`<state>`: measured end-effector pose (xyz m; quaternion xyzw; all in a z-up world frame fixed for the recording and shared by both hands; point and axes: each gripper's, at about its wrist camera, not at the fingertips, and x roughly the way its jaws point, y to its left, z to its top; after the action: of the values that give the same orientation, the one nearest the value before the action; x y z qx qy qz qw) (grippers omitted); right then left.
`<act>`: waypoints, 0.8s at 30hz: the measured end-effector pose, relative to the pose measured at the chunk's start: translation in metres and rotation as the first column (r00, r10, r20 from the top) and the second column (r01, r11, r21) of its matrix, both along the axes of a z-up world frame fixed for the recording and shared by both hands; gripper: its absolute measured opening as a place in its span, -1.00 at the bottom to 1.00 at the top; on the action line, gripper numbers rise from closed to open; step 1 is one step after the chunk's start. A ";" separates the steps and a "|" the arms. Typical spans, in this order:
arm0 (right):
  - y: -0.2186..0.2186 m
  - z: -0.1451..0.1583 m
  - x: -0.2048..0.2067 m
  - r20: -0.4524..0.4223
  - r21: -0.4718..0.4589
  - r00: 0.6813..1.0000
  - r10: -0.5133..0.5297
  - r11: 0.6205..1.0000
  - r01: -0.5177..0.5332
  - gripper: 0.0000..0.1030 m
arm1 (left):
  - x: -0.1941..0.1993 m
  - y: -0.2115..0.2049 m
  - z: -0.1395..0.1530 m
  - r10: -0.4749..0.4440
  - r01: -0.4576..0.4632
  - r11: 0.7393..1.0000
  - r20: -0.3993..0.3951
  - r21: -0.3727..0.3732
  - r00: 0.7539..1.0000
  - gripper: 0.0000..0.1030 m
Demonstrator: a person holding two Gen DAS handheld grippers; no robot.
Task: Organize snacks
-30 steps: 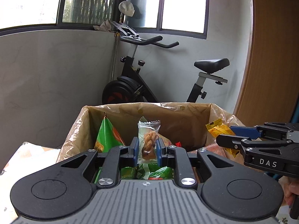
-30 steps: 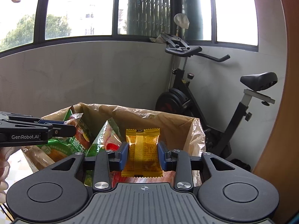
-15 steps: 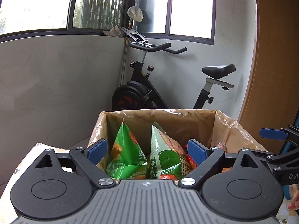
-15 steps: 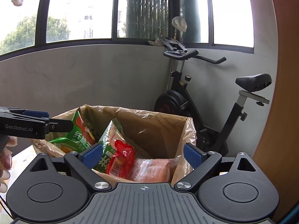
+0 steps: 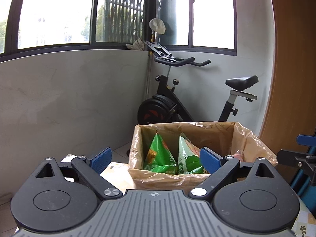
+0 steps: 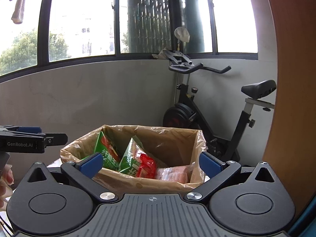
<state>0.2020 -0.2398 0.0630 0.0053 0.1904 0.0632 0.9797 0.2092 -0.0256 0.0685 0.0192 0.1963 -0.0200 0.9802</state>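
A cardboard box (image 5: 171,179) lined with a clear plastic bag stands ahead of both grippers. Two green snack bags (image 5: 158,156) stand upright in it. The right wrist view shows the box (image 6: 148,183) with the green bags (image 6: 107,148), a red packet (image 6: 146,164) and a pale orange packet (image 6: 171,174). My left gripper (image 5: 155,158) is back from the box, its jaws opening wide with nothing between them. My right gripper (image 6: 151,163) is the same, jaws opening and empty. Each gripper shows at the edge of the other's view: right gripper (image 5: 292,148), left gripper (image 6: 59,138).
An exercise bike (image 5: 177,102) stands behind the box against a grey wall under windows. A wooden panel (image 5: 292,79) rises on the right. The box rests on a table with a patterned cloth (image 5: 116,171). A hand (image 6: 5,179) shows at the left edge.
Both grippers opened and let go of their snacks, a clear packet with a twisted pastry and a yellow packet. Both then drew back and up from the box.
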 end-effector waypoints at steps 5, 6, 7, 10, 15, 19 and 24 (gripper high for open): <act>0.003 0.013 -0.025 0.011 -0.009 0.999 -0.033 0.999 0.033 0.99 | -0.035 0.002 0.013 0.021 -0.023 0.999 0.042 0.047 0.999 0.88; 0.004 0.015 -0.028 0.013 -0.007 0.999 -0.043 0.999 0.043 0.99 | -0.041 0.002 0.015 0.031 -0.033 0.998 0.047 0.048 0.998 0.88; 0.004 0.017 -0.032 0.013 -0.003 0.998 -0.055 0.998 0.055 0.99 | -0.048 0.003 0.017 0.043 -0.045 0.998 0.052 0.042 0.998 0.88; 0.007 0.021 -0.044 0.012 0.004 0.997 -0.075 0.997 0.075 0.99 | -0.066 0.008 0.023 0.062 -0.061 0.998 0.067 -0.004 0.996 0.88; 0.011 0.026 -0.060 0.008 0.029 0.997 -0.082 0.996 0.082 0.99 | -0.085 0.004 0.029 0.056 -0.059 0.998 0.093 0.036 0.994 0.88; 0.014 0.031 -0.074 0.021 0.064 0.996 -0.086 0.994 0.084 0.99 | -0.097 0.002 0.037 0.055 -0.061 0.997 0.114 0.045 0.992 0.88; 0.020 0.040 -0.085 0.030 0.082 0.997 -0.078 0.994 0.075 0.99 | -0.110 -0.002 0.044 0.032 -0.041 0.998 0.145 0.058 0.989 0.88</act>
<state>0.1169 -0.2201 0.1034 0.0513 0.1711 0.0336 0.9833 0.0989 -0.0271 0.1129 0.0466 0.1259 0.0054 0.9909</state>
